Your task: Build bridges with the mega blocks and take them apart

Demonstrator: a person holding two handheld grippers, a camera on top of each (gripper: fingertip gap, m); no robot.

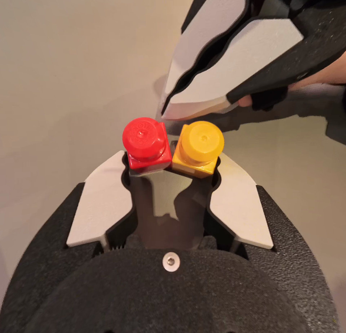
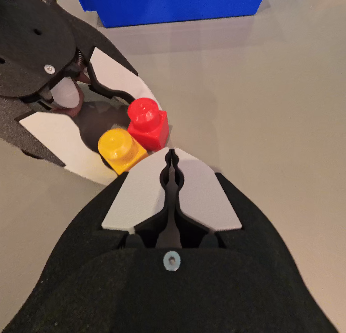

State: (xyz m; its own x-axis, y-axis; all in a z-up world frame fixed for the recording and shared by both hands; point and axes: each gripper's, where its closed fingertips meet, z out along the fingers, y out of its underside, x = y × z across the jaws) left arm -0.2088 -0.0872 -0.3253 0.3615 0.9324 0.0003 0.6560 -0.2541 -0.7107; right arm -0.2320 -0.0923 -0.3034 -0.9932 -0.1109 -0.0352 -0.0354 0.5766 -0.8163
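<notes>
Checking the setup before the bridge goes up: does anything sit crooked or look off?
Slightly. The red block and yellow block between the left gripper fingers splay apart, not squared to each other. Nothing looks spilled or damaged.

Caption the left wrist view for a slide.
Left gripper brackets a red block and a yellow block side by side; the shut right gripper tips in beyond them.
</notes>
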